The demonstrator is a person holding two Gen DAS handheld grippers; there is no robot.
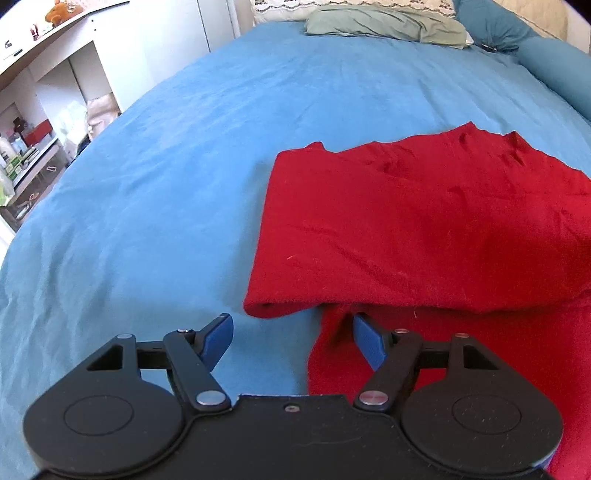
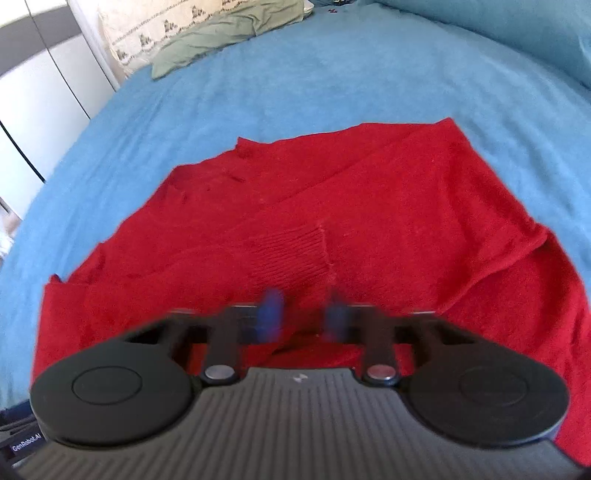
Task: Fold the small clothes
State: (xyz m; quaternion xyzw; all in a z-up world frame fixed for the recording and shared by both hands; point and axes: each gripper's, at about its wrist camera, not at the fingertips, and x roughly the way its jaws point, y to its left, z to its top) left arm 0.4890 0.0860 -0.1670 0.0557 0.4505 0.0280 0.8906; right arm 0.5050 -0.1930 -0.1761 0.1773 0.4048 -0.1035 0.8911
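A red knit sweater (image 1: pixel 424 229) lies on the blue bed sheet (image 1: pixel 166 184), partly folded, with one layer lapped over the lower part. My left gripper (image 1: pixel 291 332) is open and empty, low over the sheet at the sweater's near left edge; its right finger (image 1: pixel 367 341) sits against the red cloth. In the right wrist view the sweater (image 2: pixel 332 206) spreads wide, a ribbed cuff (image 2: pixel 291 258) lying on top near the middle. My right gripper (image 2: pixel 304 314) is blurred, its fingers apart and holding nothing, just over the cloth near the cuff.
A green pillow (image 1: pixel 384 26) and a patterned pillow (image 1: pixel 332 5) lie at the head of the bed, with blue cushions (image 1: pixel 546 62) at the right. White shelves (image 1: pixel 40 122) with clutter stand off the bed's left side.
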